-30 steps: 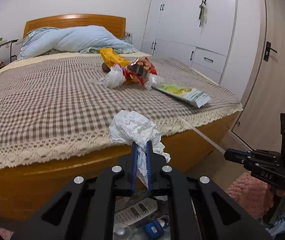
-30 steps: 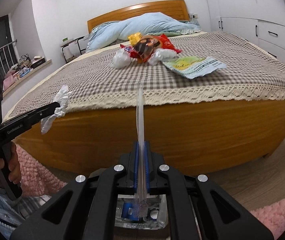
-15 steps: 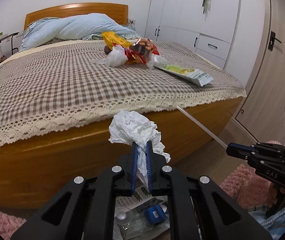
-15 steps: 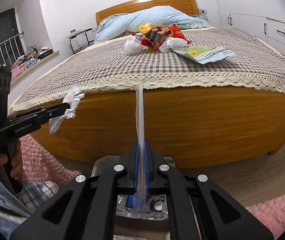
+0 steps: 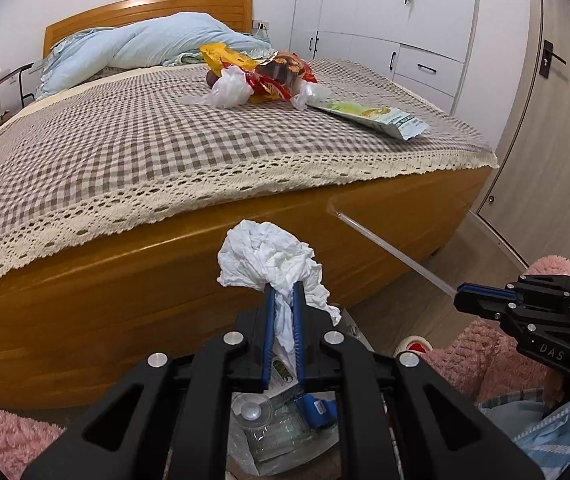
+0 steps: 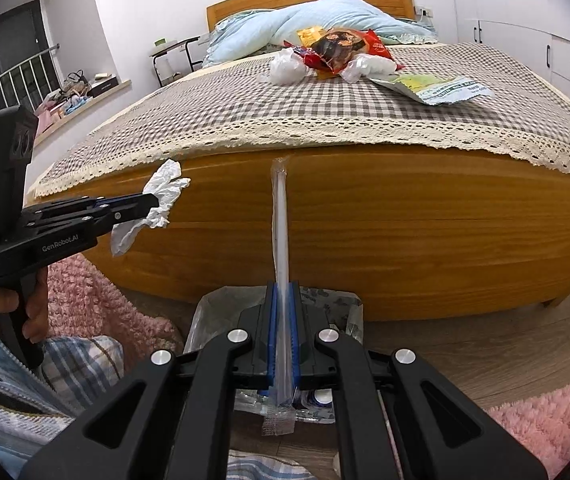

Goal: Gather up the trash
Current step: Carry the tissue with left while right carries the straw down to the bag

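Where liner gapes, bin bag, clear packaging inside.

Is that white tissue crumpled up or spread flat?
Crumpled. The white tissue bunches into a wrinkled wad above the left gripper, whose fingers pinch its twisted lower part, with a loose tail hanging beside them.
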Available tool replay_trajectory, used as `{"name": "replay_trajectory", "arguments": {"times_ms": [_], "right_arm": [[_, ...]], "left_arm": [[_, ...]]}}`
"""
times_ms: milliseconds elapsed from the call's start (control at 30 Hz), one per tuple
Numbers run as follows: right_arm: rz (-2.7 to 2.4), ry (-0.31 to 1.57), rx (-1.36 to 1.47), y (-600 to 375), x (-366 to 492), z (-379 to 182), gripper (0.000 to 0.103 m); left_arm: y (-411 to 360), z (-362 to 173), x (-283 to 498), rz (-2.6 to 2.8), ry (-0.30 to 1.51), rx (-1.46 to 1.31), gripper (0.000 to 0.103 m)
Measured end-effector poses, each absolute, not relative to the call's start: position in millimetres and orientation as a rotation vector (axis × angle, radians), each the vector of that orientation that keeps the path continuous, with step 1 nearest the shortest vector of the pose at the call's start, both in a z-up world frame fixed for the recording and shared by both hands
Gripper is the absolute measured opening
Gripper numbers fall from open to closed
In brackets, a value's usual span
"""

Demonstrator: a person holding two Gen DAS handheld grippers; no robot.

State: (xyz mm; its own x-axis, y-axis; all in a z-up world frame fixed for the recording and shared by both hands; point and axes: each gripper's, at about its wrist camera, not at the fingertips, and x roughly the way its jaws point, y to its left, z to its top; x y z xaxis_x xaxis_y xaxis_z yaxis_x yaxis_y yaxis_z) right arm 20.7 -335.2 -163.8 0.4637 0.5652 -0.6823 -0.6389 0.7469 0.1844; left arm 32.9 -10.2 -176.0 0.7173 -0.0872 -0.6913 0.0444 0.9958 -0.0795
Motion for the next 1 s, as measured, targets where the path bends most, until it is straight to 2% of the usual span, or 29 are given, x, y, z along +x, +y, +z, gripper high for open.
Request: {"name": "replay_trajectory", "arguments": {"times_ms": [400, 633, 1000], "right_arm": [[0.716, 0.887, -0.127, -337, 21, -179, 0.006], [0.699, 1.006, -0.149, -330, 32, -204, 0.006], [0.669, 1.142, -0.156, -330, 42, -225, 0.006]], "left_arm": [[-5, -208, 35, -0.077, 0.946, -0.078, 0.006], [-9, -261, 55, -0.086, 1.174, -0.118, 0.006], [-13, -330, 81, -0.055, 1.409, -0.162, 0.006]]}}
